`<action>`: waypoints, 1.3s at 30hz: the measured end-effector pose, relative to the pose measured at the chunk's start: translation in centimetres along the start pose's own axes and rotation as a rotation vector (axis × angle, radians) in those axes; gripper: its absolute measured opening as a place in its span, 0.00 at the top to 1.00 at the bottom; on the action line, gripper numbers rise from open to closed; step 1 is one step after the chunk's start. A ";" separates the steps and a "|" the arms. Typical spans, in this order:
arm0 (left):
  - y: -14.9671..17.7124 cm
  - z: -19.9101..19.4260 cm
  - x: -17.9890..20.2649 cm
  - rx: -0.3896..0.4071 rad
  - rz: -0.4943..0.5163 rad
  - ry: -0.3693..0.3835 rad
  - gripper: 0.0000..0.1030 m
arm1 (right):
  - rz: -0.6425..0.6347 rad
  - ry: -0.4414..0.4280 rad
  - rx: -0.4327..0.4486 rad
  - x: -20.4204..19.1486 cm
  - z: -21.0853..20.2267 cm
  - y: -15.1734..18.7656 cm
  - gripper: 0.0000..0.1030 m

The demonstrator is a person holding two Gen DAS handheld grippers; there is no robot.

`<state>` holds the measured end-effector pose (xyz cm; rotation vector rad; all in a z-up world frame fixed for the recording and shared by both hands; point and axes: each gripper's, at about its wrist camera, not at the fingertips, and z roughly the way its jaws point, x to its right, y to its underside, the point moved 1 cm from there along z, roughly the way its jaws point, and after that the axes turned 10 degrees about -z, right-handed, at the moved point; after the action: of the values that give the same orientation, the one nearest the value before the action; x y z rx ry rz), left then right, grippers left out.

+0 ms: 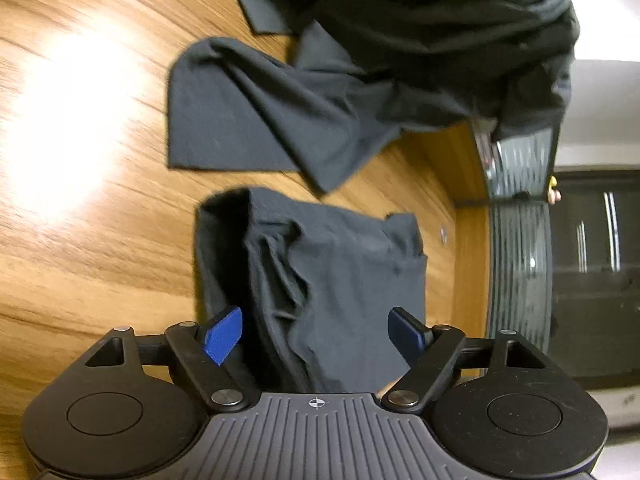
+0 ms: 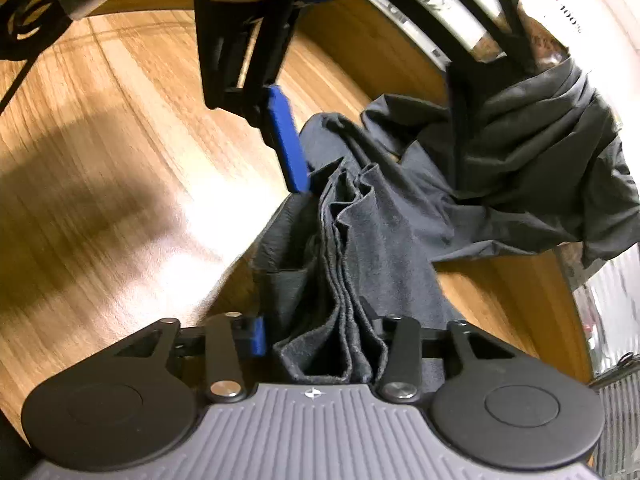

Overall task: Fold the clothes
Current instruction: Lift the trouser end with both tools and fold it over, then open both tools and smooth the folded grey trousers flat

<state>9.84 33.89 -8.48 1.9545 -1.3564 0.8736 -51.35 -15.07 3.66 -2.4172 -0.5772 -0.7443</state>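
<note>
Both tools work on one dark grey garment [image 1: 280, 120] that lies crumpled across the wooden desk [image 1: 80, 200], most of it heaped toward the far edge. Its near part [image 2: 360, 260] is lifted and gathered into pleats. The right tool [image 2: 320, 344] is clamped on this bundle, probably to keep the layers together for a fold. The left tool [image 1: 316, 332] has its blue fingers [image 1: 224, 334] apart, cloth between them but not pinched, probably ready for a second grip.

Folded cloth [image 1: 332, 280] lies on the table [image 1: 80, 220] right ahead of the left claw [image 1: 316, 332]. Beyond it sprawls the loose garment [image 1: 280, 120], a heaped pile [image 1: 440, 32] farther behind.
</note>
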 end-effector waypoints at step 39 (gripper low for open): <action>5.7 7.7 20.6 0.173 0.336 -0.238 0.45 | 1.270 -0.222 0.354 17.1 -4.7 24.6 0.62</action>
<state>11.23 14.81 3.69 2.0450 -1.8417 0.9606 -27.14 -32.65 8.37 -1.9698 0.6935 0.1690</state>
